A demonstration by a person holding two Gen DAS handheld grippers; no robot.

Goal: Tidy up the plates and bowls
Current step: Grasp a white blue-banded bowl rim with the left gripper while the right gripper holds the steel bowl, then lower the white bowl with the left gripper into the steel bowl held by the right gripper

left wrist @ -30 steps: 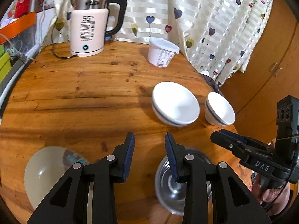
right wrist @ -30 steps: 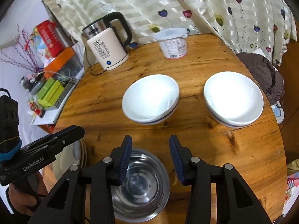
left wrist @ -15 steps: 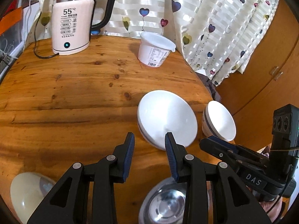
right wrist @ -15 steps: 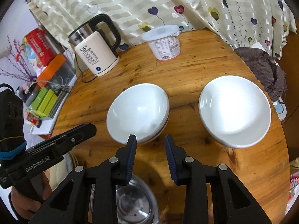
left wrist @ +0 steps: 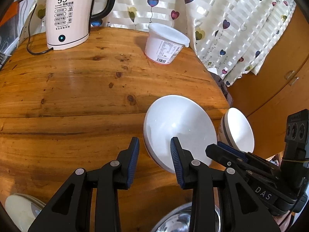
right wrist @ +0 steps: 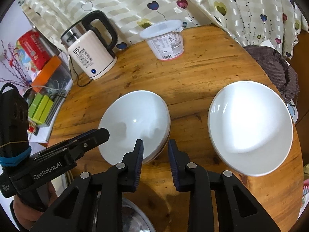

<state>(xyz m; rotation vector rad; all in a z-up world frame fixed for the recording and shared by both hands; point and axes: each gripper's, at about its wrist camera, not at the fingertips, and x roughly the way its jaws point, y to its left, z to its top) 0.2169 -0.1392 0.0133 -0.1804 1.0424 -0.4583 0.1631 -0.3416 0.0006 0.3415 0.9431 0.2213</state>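
The left gripper (left wrist: 154,154) is held spread, the near rim of the middle white bowl (left wrist: 179,129) between its pads untouched. The right gripper (right wrist: 155,154), its jaws just closing, straddles that rim unclamped. Another white bowl (right wrist: 251,127) sits at the table's (right wrist: 193,77) right edge.

Both views are bright and evenly lit — soft light, probably coming through the curtain (left wrist: 222,15) at 12 o'clock. Glare blows out the right white bowl (right wrist: 251,125) at 3 o'clock of the right view. Grey finger shadows fall inside the left white bowl (right wrist: 135,123). Fisheye bending curves the wooden table (left wrist: 77,96), and black vignette fills all 4 corners. Focus stays sharp throughout.
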